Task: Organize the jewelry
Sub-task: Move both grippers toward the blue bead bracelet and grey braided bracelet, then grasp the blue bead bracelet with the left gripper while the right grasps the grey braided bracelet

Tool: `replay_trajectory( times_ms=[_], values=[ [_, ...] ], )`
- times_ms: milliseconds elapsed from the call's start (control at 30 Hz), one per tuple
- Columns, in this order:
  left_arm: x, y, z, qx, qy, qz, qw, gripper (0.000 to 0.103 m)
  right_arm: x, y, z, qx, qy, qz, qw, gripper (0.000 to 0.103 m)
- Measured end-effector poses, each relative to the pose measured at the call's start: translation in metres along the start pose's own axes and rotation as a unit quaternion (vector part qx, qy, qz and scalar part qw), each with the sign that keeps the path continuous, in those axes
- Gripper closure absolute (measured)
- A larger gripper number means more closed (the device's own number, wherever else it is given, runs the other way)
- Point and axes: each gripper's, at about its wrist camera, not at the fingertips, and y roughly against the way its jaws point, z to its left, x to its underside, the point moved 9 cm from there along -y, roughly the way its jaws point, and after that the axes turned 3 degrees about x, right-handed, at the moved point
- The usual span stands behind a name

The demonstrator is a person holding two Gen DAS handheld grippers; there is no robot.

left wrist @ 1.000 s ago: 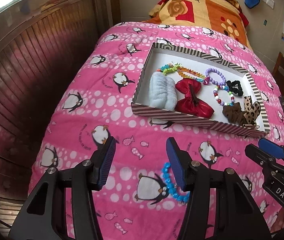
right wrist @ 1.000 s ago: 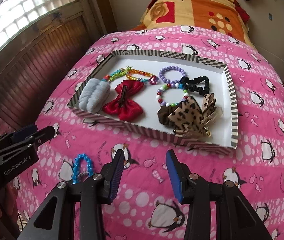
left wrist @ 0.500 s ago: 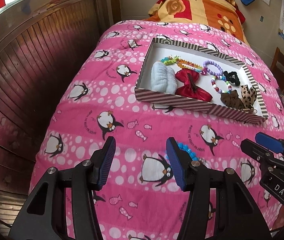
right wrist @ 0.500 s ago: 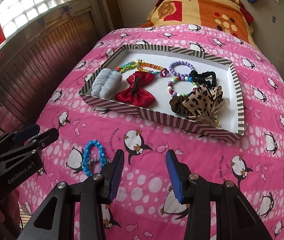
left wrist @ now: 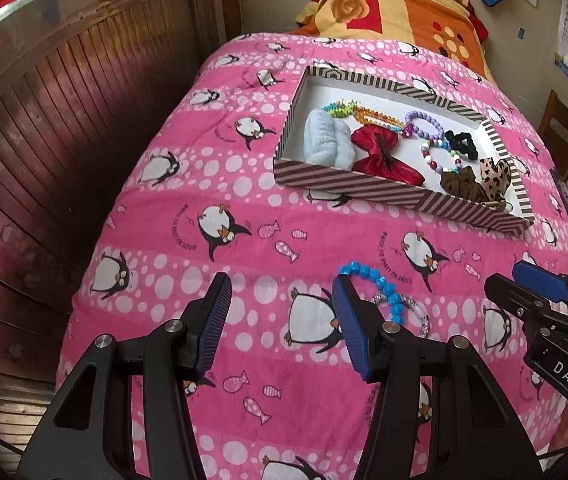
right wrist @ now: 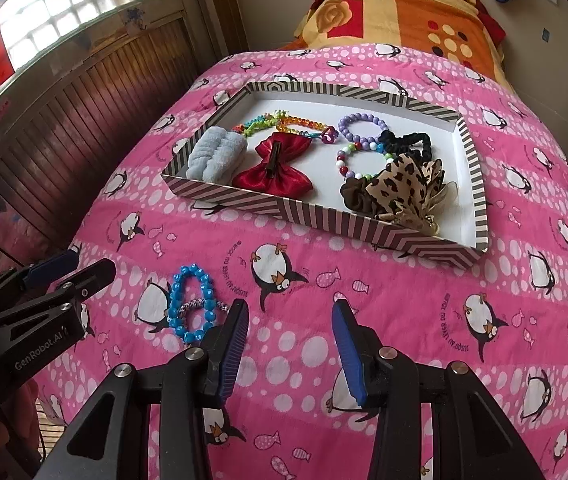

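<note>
Loose bracelets outstanding on the bed; both grippers empty.

The left gripper (left wrist: 279,300) and right gripper (right wrist: 290,326) both hover with fingers spread wide, holding nothing. The blue faceted-bead bracelet (right wrist: 191,303), overlapping a pale braided cord band (right wrist: 203,304), lies on the pink penguin-print quilt (left wrist: 243,208) near its front edge, apart from the striped cardboard tray (right wrist: 364,222). The tray already holds a red satin bow (right wrist: 273,170), a light blue fluffy scrunchie (right wrist: 215,154), a leopard-print scrunchie (right wrist: 404,188) and beaded bracelets. Judged step: pickup of the remaining pieces. The next move calls for centring one gripper over the beads (the left sits just beside them), closing on them, then carrying them over the tray's near wall to bare white floor. The two overlapping pieces may lift together.
</note>
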Motion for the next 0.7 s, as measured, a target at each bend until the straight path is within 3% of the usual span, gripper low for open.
replay_trajectory(
  times_ms=[400, 700],
  values=[
    [0.014, -0.017, 0.023, 0.039, 0.048, 0.050, 0.9969, 0.051, 0.026, -0.010, -0.024, 0.005, -0.020, 0.025, 0.999, 0.062],
    [0.013, -0.037, 0.006, 0.068, 0.048, 0.081, 0.9933, 0.051, 0.033, -0.023, 0.007, -0.028, 0.019, 0.039, 0.999, 0.062]
  ],
)
